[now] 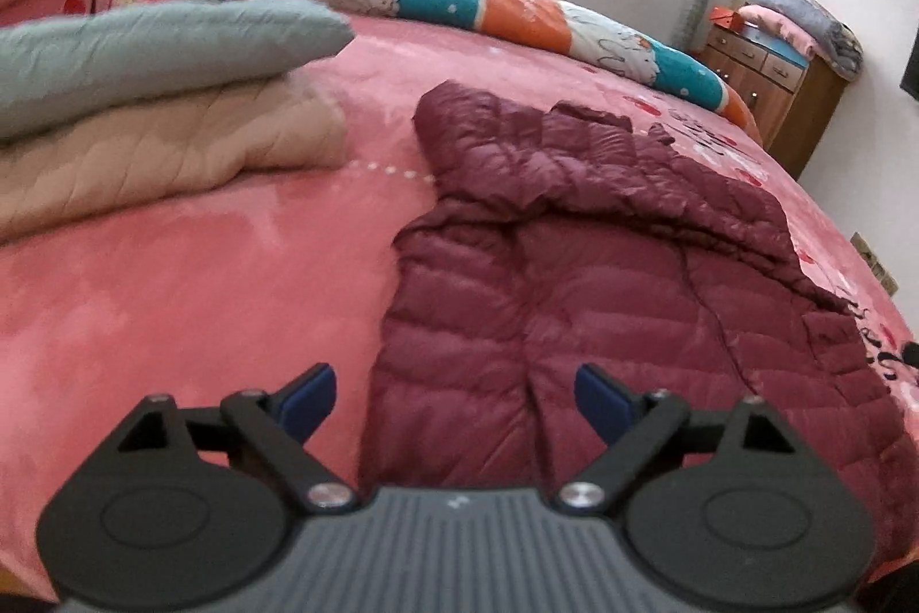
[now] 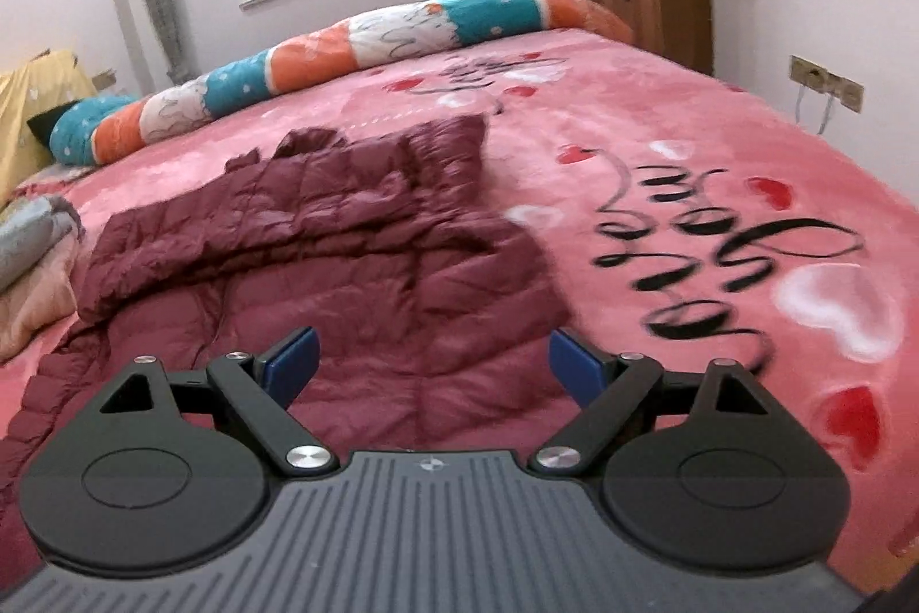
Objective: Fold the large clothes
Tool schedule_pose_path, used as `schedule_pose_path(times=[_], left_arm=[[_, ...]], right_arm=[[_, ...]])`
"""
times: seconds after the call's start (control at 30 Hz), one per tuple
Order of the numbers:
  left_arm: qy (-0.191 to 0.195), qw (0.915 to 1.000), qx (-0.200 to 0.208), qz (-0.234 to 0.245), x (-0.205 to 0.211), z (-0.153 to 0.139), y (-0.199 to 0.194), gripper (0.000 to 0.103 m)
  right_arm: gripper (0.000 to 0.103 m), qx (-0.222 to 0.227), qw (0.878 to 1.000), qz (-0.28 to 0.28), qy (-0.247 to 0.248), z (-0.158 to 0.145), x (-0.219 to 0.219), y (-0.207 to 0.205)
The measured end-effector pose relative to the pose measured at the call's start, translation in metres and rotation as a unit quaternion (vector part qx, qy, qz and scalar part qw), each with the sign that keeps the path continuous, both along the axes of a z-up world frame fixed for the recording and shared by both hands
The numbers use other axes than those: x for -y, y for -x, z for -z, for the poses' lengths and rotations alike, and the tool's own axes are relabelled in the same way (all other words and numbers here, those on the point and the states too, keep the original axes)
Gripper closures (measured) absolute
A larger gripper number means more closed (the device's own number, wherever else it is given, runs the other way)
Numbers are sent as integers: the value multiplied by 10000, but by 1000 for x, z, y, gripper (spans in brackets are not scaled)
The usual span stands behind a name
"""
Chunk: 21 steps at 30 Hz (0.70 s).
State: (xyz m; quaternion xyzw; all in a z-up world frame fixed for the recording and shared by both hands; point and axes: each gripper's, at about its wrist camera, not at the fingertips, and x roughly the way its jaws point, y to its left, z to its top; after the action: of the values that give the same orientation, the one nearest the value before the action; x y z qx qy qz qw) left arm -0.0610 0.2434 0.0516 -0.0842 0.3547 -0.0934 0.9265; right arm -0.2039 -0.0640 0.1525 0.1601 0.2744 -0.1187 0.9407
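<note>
Left gripper (image 1: 455, 397) jaws wide apart, holding nothing; right gripper (image 2: 429, 365) same. Maroon quilted jacket (image 1: 603, 280) lies spread on pink bed cover (image 1: 201, 280), just beyond both, far part crumpled.

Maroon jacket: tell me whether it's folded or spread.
Partly folded: the maroon jacket lies on the bed, upper part doubled over its body, lower part flat.

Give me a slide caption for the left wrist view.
Open left gripper above a maroon puffer jacket on a pink bed.
</note>
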Motion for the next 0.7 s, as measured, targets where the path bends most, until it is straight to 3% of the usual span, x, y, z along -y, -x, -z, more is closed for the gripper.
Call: schedule_pose_path(times=[0.17,0.4,0.57,0.7], left_arm=[[521,9978,-359,-175,-25,12,3,12],[1075,9907,-812,-194,-43,31,8,12],[1261,9882,-873,54,-43,37,12,12],[1225,9883,-876,235,-41,41,13,13]], right_arm=[[0,-354,9978,18,-553,-3,48,39],[0,-930,9819,-287,-1626,35,91,76],[0,-817,9629,-373,-2546,64,102,89],[0,-693,9546,-562,-2843,75,95,87]])
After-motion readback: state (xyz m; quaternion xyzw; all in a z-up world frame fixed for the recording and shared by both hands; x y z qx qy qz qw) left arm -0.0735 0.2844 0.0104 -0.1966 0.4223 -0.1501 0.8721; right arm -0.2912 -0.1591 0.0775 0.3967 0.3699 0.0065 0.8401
